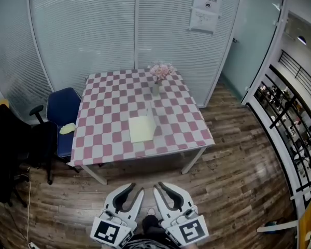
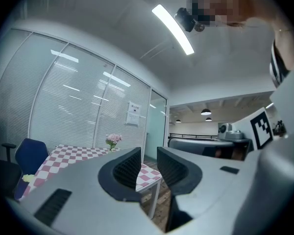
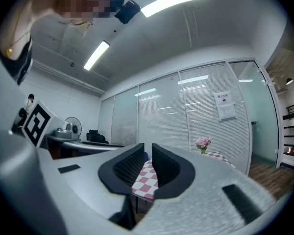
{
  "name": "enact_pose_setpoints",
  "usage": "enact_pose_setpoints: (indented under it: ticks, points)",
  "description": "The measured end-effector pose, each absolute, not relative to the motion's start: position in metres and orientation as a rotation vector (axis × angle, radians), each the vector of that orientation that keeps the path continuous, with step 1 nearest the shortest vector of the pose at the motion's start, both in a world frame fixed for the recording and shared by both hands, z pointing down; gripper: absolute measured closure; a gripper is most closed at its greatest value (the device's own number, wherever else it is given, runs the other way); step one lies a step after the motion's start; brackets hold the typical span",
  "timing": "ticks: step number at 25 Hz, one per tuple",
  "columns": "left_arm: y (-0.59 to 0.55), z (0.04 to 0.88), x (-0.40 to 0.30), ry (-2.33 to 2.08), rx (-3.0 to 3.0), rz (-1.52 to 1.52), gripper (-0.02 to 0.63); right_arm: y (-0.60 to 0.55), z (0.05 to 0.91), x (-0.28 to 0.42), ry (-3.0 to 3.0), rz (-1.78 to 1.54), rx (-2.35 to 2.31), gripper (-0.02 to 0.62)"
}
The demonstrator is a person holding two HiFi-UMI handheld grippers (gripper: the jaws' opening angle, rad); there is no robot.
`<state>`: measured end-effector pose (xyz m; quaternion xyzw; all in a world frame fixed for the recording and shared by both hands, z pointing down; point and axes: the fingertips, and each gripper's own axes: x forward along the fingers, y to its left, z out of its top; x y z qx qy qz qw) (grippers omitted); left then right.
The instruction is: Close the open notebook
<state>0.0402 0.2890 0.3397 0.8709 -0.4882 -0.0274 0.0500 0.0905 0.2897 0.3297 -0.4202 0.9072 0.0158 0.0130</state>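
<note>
The open notebook (image 1: 141, 129) lies on the pink-and-white checkered table (image 1: 109, 144), near its front edge; a pale yellow page faces up. A thin leaf seems to stand up at the page's right side. Both grippers are low in the head view, over the wooden floor and well short of the table. My left gripper (image 1: 136, 189) (image 2: 148, 155) is open by a narrow gap with nothing between its jaws. My right gripper (image 1: 160, 187) (image 3: 148, 153) is also open by a narrow gap and holds nothing. Neither gripper view shows the notebook.
A vase of pink flowers (image 1: 159, 74) stands at the table's far side. A blue chair (image 1: 63, 113) with a yellow cloth and dark office chairs (image 1: 10, 139) are left of the table. Glass partitions with blinds stand behind it, and a black railing (image 1: 290, 123) runs along the right.
</note>
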Motion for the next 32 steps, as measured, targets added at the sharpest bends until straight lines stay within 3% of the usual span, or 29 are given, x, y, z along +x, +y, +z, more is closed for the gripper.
enact_pose_setpoints:
  ticks: [14, 32]
  points:
    - [0.201, 0.341, 0.070, -1.562, 2.611, -0.070, 0.509, 0.196, 0.328, 0.115, 2.855, 0.050, -1.192, 0.543]
    - [0.158, 0.350, 0.080, -1.566, 2.584, -0.058, 0.511, 0.156, 0.340, 0.126, 2.874, -0.002, -1.175, 0.543]
